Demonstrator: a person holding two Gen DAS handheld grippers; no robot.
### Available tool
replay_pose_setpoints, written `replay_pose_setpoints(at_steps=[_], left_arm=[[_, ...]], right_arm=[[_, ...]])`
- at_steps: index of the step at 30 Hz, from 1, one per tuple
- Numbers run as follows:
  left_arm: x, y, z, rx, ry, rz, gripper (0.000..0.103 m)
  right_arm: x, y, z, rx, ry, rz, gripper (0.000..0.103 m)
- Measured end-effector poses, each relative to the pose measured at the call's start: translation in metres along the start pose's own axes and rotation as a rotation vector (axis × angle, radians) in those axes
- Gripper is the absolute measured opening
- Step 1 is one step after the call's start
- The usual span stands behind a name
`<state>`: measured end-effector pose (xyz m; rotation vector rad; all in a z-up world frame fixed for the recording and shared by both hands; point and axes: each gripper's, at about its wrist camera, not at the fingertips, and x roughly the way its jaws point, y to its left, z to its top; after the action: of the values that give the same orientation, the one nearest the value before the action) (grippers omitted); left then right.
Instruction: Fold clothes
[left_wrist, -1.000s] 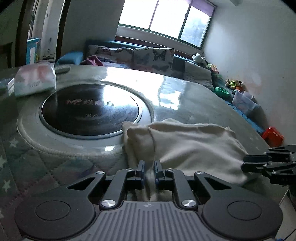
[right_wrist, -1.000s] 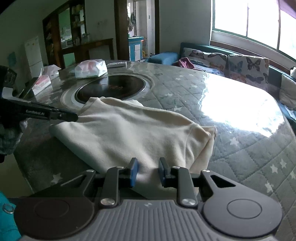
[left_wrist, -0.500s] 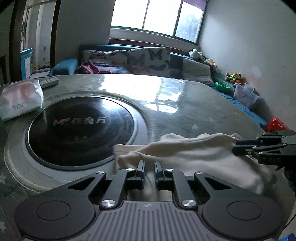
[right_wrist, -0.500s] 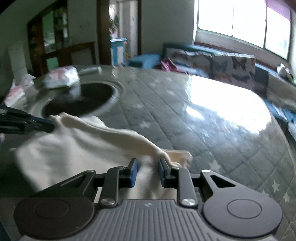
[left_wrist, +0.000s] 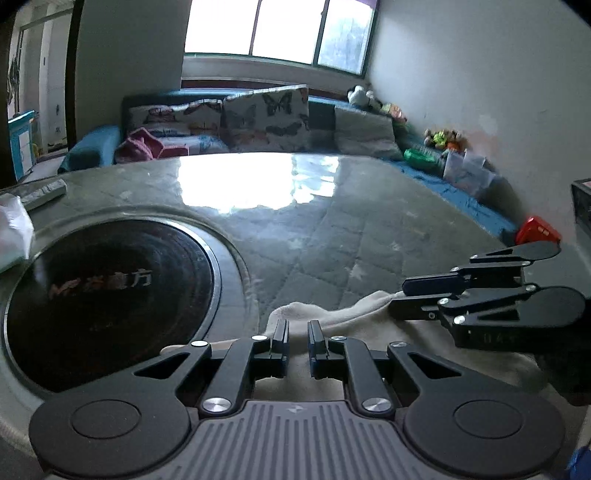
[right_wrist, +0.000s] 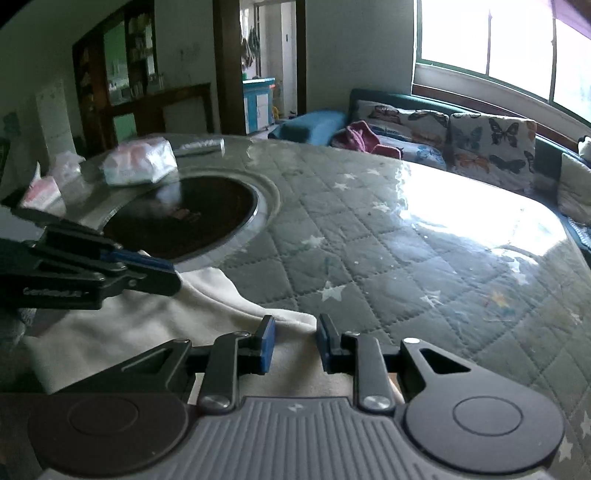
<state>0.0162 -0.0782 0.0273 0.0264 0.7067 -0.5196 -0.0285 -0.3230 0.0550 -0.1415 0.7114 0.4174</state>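
Observation:
A cream garment (left_wrist: 354, 314) lies bunched at the near edge of the round quilted table (left_wrist: 332, 236); it also shows in the right wrist view (right_wrist: 155, 321). My left gripper (left_wrist: 297, 332) holds the cloth's edge between nearly closed jaws. My right gripper (right_wrist: 293, 332) also has the cloth's edge between its jaws, with a slightly wider gap. Each gripper shows from the side in the other's view, the right one (left_wrist: 399, 295) and the left one (right_wrist: 173, 273), both pinching the cloth's folded edge.
A black round hotplate (left_wrist: 107, 295) is set into the table centre. Tissue packs (right_wrist: 138, 166) and a remote (right_wrist: 199, 146) lie beyond it. A sofa with butterfly cushions (left_wrist: 266, 114) stands behind the table, and a red box (left_wrist: 537, 229) sits on the floor.
Both grippers have pulled the cream garment back toward the near table edge. The cloth that was spread flat is now gathered into a narrow folded band.

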Motion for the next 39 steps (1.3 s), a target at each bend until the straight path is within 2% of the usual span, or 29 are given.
replay_pose_setpoints(at_steps=[3,9,10,13,16,17,21,23,25,30,31,39], left_arm=[[0.007,-0.002,0.000,0.017,0.007,0.007,0.013],[0.004,-0.001,0.001,0.003,0.005,0.013,0.014],[0.002,-0.002,0.001,0.002,0.004,0.016,0.018],[-0.002,-0.005,0.002,0.002,-0.002,0.032,0.040],[-0.007,-0.006,0.001,0.006,-0.007,0.049,0.045],[-0.009,-0.006,0.001,0.004,-0.006,0.054,0.048],[-0.015,-0.004,-0.004,-0.013,-0.002,0.081,0.054],[-0.018,-0.003,-0.008,-0.021,-0.001,0.093,0.057],[-0.021,-0.003,-0.012,-0.028,-0.001,0.100,0.060],[-0.033,-0.002,-0.020,-0.044,-0.013,0.128,0.075],[-0.035,-0.002,-0.022,-0.048,-0.016,0.133,0.082],[-0.053,0.002,-0.033,-0.072,-0.042,0.167,0.093]], right_arm=[[0.005,-0.002,-0.001,0.005,0.009,-0.009,0.024],[-0.013,0.006,-0.002,-0.010,-0.021,-0.014,0.024],[-0.016,0.008,-0.002,-0.014,-0.025,-0.011,0.027],[-0.026,0.016,-0.004,-0.022,-0.039,-0.011,0.040],[-0.033,0.023,-0.008,-0.032,-0.047,-0.014,0.047],[-0.035,0.026,-0.009,-0.035,-0.048,-0.015,0.052],[-0.043,0.035,-0.016,-0.038,-0.052,-0.015,0.059],[-0.046,0.039,-0.020,-0.044,-0.051,-0.020,0.066],[-0.048,0.045,-0.024,-0.056,-0.053,-0.026,0.067],[-0.053,0.057,-0.030,-0.069,-0.058,-0.023,0.074],[-0.054,0.060,-0.031,-0.074,-0.059,-0.023,0.077],[-0.065,0.082,-0.042,-0.118,-0.073,-0.022,0.085]])
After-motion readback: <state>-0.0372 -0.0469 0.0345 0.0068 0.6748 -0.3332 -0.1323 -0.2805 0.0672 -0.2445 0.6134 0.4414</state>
